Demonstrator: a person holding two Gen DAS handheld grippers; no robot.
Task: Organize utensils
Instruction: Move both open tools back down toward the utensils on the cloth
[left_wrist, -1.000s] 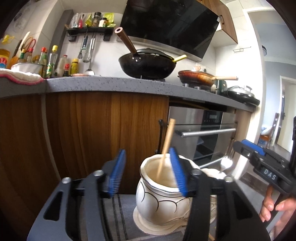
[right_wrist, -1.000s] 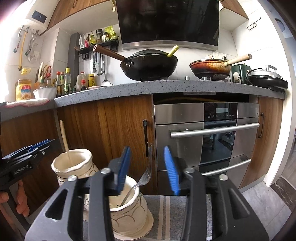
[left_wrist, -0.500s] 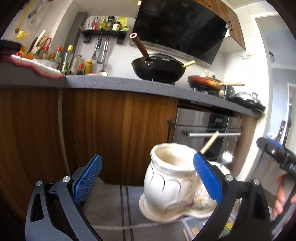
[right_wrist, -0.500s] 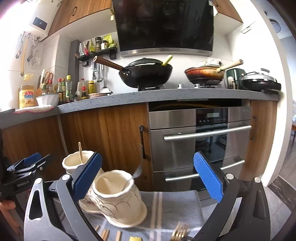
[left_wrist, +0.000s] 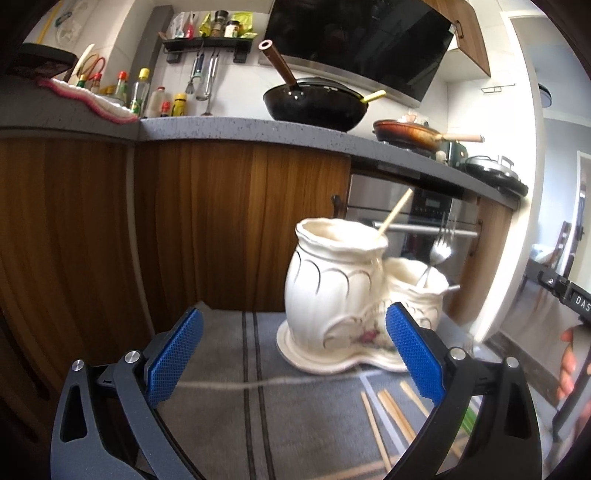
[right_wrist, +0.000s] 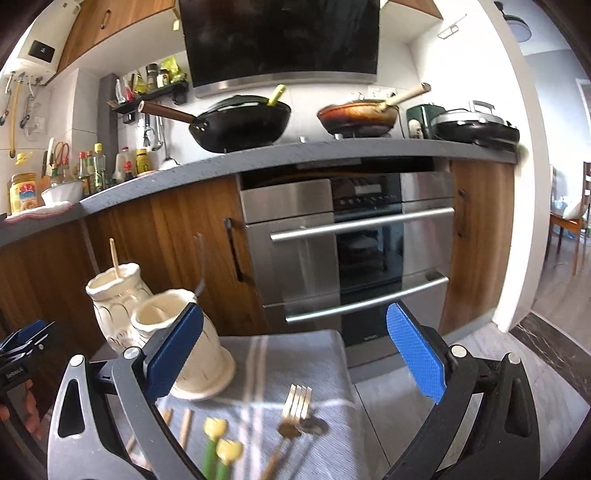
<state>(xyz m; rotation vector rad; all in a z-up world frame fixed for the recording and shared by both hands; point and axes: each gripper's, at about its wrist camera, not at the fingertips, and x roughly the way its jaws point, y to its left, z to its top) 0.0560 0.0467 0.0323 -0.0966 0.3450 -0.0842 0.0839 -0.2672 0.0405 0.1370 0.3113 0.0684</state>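
Both claws widened, backed; holder (left_wrist: 332, 295) beyond left claw (left_wrist: 295, 354).

Double utensil holder (left_wrist: 343, 314) stands on a cloth (right_wrist: 295, 354) over the tabletop, before the cabinets (left_wrist: 221, 221). One chopstick (left_wrist: 393, 216) stands in its taller pot, a fork (left_wrist: 437, 254) in the lower pot beside it. Nearer the camera, loose chopsticks (left_wrist: 391, 410), forks (right_wrist: 295, 406) and spoons (right_wrist: 221, 443) lie on the cloth. The oven (right_wrist: 354, 251) stands behind, right of the cabinets.

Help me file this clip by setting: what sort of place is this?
A home kitchen: a black wok sits on the grey counter, a steel oven is built in below, and sauce bottles stand by the wall.
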